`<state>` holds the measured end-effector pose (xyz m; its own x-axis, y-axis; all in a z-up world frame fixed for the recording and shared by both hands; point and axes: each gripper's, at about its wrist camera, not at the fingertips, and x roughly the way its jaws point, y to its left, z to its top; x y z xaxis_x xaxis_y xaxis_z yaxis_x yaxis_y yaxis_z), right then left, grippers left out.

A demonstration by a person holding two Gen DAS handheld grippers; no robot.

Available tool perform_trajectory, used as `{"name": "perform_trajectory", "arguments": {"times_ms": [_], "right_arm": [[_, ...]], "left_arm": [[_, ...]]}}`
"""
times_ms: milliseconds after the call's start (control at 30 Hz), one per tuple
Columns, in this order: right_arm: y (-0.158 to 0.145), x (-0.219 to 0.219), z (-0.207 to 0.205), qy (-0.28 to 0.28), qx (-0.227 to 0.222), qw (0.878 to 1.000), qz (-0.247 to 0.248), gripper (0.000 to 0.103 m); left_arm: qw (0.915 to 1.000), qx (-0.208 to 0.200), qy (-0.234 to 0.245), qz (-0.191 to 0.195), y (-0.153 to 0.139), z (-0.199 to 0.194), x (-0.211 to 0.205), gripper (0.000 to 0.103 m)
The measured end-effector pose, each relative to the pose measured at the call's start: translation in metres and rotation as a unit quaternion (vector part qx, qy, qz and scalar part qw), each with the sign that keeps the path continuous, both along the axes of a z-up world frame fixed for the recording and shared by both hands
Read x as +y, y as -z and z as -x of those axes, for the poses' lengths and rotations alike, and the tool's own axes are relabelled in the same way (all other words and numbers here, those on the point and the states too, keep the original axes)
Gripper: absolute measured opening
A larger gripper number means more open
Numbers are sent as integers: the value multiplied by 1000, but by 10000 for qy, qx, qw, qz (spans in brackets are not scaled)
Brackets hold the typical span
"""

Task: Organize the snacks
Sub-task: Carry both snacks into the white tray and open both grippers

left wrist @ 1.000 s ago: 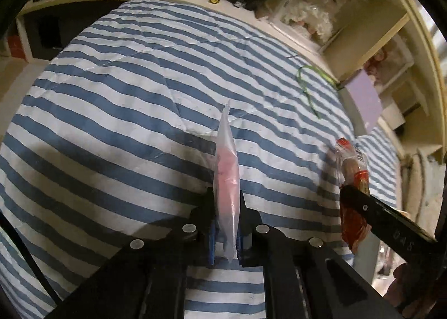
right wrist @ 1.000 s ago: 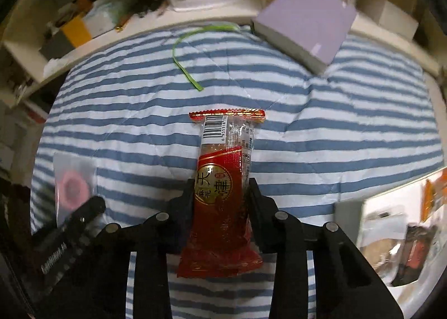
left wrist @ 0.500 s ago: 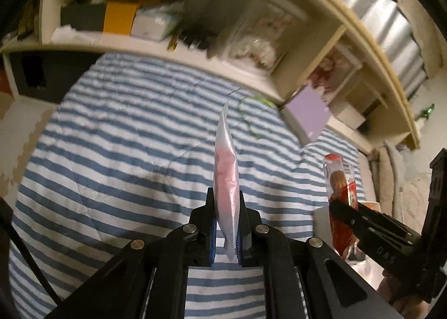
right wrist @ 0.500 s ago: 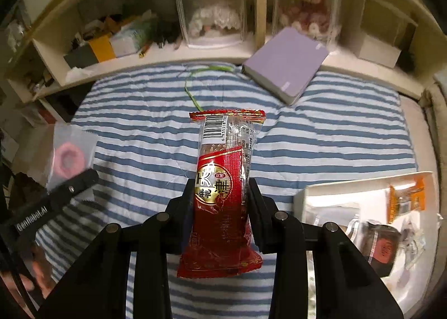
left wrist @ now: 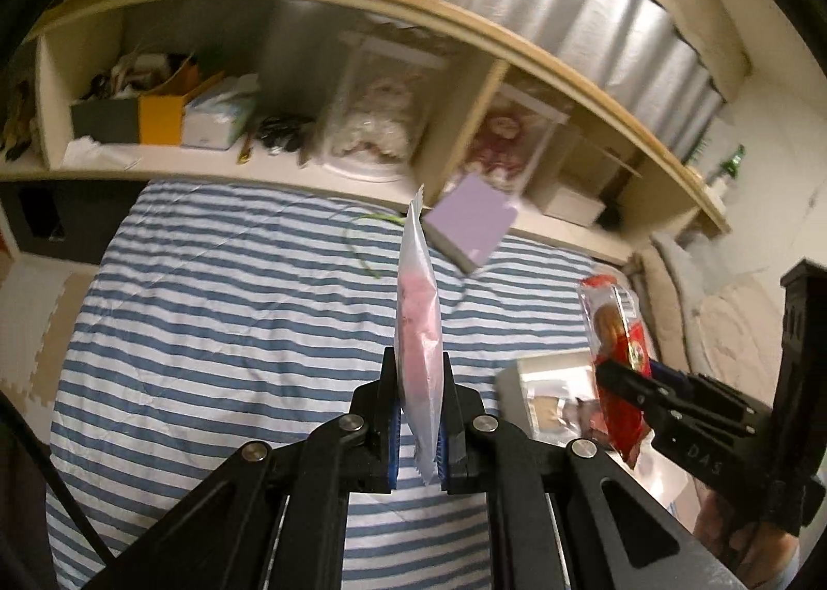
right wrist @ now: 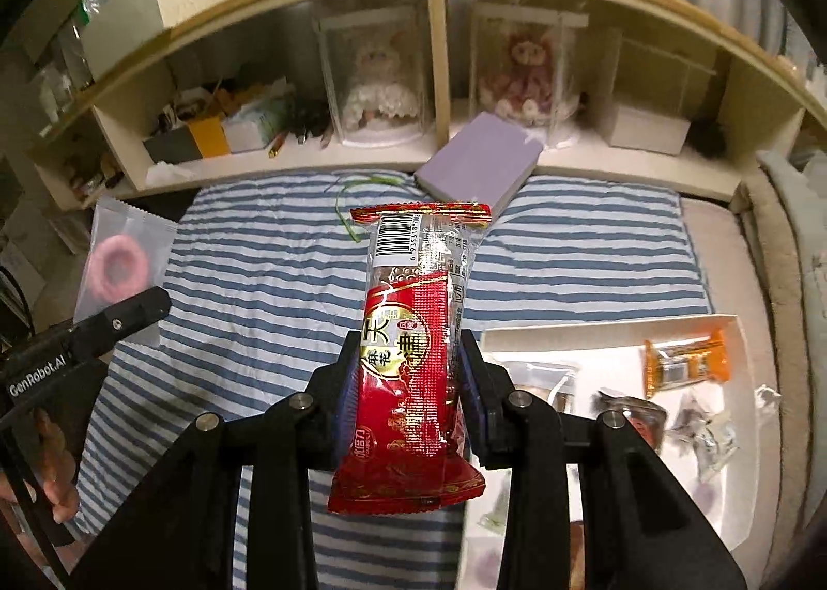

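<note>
My left gripper (left wrist: 418,409) is shut on a clear packet with a pink ring snack (left wrist: 417,311), held edge-on above the striped bed; the packet also shows in the right wrist view (right wrist: 121,262). My right gripper (right wrist: 411,388) is shut on a red snack packet with a barcode (right wrist: 413,347), held upright above the bed; it shows in the left wrist view (left wrist: 615,331) at the right. A white tray (right wrist: 610,331) with several snack packets, among them an orange one (right wrist: 682,365), lies on the bed at the right, below and right of the red packet.
The blue-and-white striped bedcover (right wrist: 269,280) fills the middle. A purple box (right wrist: 478,166) leans on the headboard shelf edge, with a green ribbon (right wrist: 356,197) beside it. The shelf (right wrist: 439,73) holds two doll cases and clutter. A beige cushion (right wrist: 775,280) borders the right.
Both grippers have risen and tilted up with their packets still held. The shelf and the white tray have come into view, and the bed looks smaller and farther away.
</note>
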<state>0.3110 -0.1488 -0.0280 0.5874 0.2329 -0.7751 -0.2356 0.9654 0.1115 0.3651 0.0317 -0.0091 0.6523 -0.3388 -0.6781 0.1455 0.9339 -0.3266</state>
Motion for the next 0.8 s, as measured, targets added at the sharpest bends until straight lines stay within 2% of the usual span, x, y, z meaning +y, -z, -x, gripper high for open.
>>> {"name": "perform_trajectory", "arguments": {"times_ms": [200, 433, 667, 800], "right_arm": [[-21, -25, 22, 81, -165, 9998, 5, 35], [-35, -62, 44, 233, -254, 9993, 150, 35], [-35, -108, 58, 504, -235, 9982, 216, 35], [-21, -142, 63, 728, -77, 9971, 216, 35]], "left_arm": [[9993, -128, 349, -36, -18, 26, -27, 10], [9968, -200, 777, -8, -23, 42, -59, 10], [9918, -114, 1251, 214, -5, 40, -88, 10], [9877, 12, 1540, 285, 12, 37, -108, 10]]}}
